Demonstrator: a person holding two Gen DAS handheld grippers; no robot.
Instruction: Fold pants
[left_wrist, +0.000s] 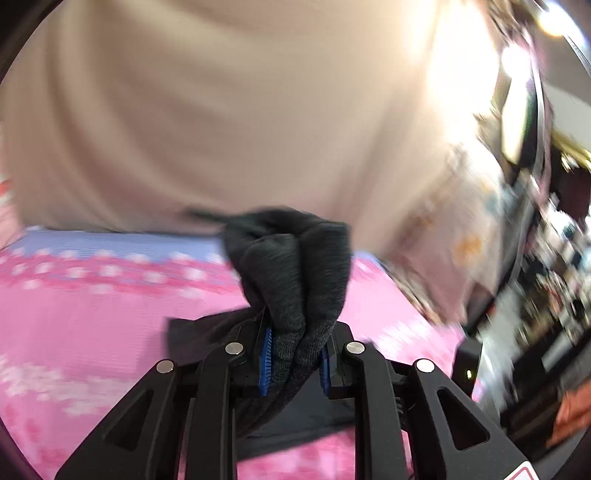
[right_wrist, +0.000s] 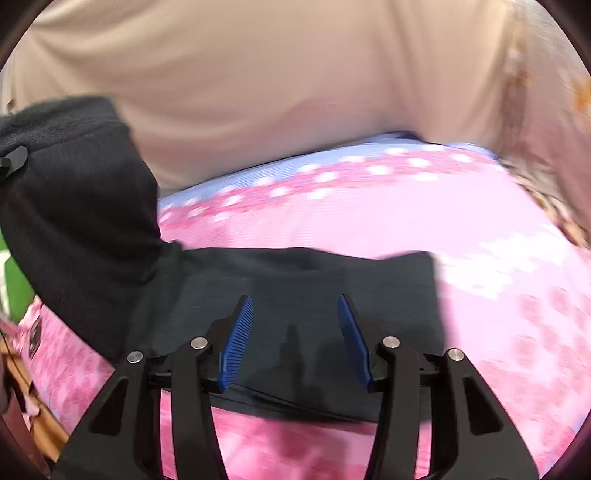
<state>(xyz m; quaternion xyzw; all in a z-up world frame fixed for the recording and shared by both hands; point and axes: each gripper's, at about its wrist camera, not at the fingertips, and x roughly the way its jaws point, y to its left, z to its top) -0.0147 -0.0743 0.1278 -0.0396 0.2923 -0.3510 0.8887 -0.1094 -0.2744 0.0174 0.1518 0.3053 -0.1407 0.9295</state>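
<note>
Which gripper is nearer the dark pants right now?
Left. The left gripper is clamped on a bunched fold of the pants; the right gripper hovers open above the flat part, gripping nothing.

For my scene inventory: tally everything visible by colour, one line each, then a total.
Dark grey: 1, the pants
Pink floral: 1, the bedcover
Beige: 1, the person's top
Black with blue pads: 2, the left gripper and the right gripper
Total: 5

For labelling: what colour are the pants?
Dark charcoal grey knit pants, clearest in the right wrist view.
</note>
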